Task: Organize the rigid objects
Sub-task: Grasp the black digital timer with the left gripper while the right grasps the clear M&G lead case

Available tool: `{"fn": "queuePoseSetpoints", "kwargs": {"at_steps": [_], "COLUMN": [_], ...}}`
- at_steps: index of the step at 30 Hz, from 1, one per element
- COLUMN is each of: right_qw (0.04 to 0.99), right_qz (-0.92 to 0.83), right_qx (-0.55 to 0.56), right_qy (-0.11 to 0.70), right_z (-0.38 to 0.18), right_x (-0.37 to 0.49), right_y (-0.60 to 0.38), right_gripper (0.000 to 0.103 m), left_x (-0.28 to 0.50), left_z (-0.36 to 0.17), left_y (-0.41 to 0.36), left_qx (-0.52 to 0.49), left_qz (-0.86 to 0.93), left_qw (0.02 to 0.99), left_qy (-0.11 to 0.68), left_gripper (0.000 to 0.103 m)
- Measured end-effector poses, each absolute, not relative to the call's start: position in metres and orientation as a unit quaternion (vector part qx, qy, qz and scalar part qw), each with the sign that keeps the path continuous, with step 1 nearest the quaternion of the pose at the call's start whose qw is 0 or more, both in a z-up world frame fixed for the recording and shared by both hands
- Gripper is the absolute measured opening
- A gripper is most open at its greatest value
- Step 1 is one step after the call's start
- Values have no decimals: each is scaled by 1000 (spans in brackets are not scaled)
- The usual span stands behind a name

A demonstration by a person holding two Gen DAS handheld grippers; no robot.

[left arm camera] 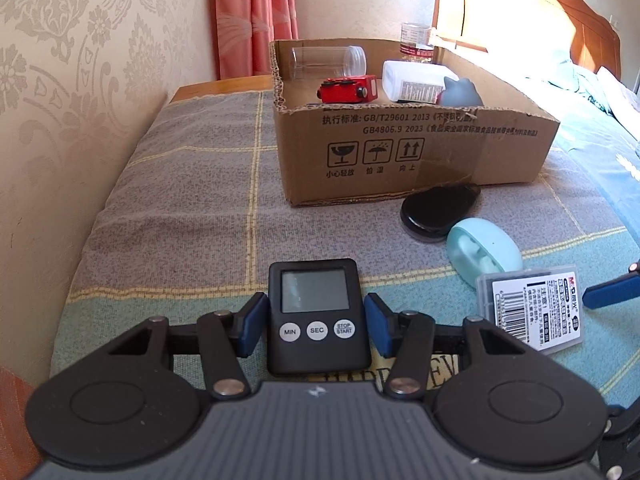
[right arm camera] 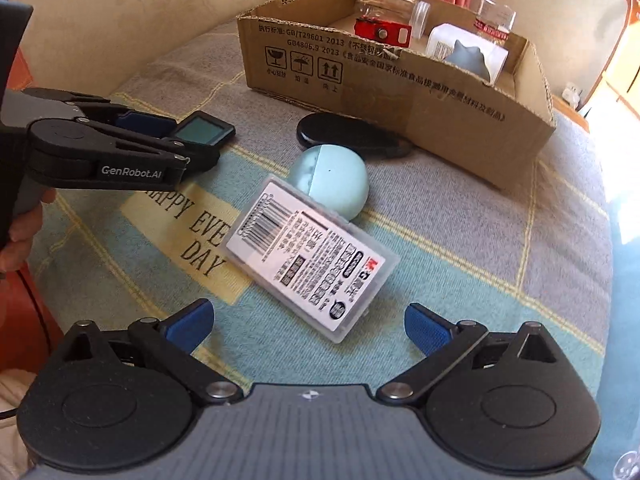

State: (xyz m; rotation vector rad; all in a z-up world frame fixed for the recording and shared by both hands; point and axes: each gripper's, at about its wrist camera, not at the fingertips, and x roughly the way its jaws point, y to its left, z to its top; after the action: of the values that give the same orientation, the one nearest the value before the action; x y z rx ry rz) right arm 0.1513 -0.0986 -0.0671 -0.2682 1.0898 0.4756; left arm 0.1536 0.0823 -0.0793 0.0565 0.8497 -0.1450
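Since everything's headed into the cardboard box (left arm camera: 400,136), left gripper (left arm camera: 316,316) pinches the digital timer (left arm camera: 316,316); right gripper (right arm camera: 308,324) spread wide over the clear plastic case (right arm camera: 312,260).

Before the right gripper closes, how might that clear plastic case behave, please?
The clear plastic case looks rigid and flat, so it probably won't roll. Its glossy surface may slip between the fingers. On the soft blanket, it may sink slightly.

Black oval case (left arm camera: 438,211) partly behind teal case (left arm camera: 484,250); grey figurine (left arm camera: 460,92) base hidden by cardboard box (left arm camera: 400,152) wall
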Motion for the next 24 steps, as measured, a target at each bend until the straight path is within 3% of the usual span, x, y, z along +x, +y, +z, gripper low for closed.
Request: {"fn": "queuePoseSetpoints", "kwargs": {"at_steps": [24], "right_qw": [839], "right_qz": [171], "right_qx": [-120], "right_qy": [503], "right_z": [-75], "right_x": [165], "right_y": [-46], "right_gripper": [103], "left_x": [137], "left_z": [-79], "left_y": [107], "left_qx": [19], "left_qz": [-45], "left_qw": [909], "left_qy": [414], "left_gripper": [53]}}
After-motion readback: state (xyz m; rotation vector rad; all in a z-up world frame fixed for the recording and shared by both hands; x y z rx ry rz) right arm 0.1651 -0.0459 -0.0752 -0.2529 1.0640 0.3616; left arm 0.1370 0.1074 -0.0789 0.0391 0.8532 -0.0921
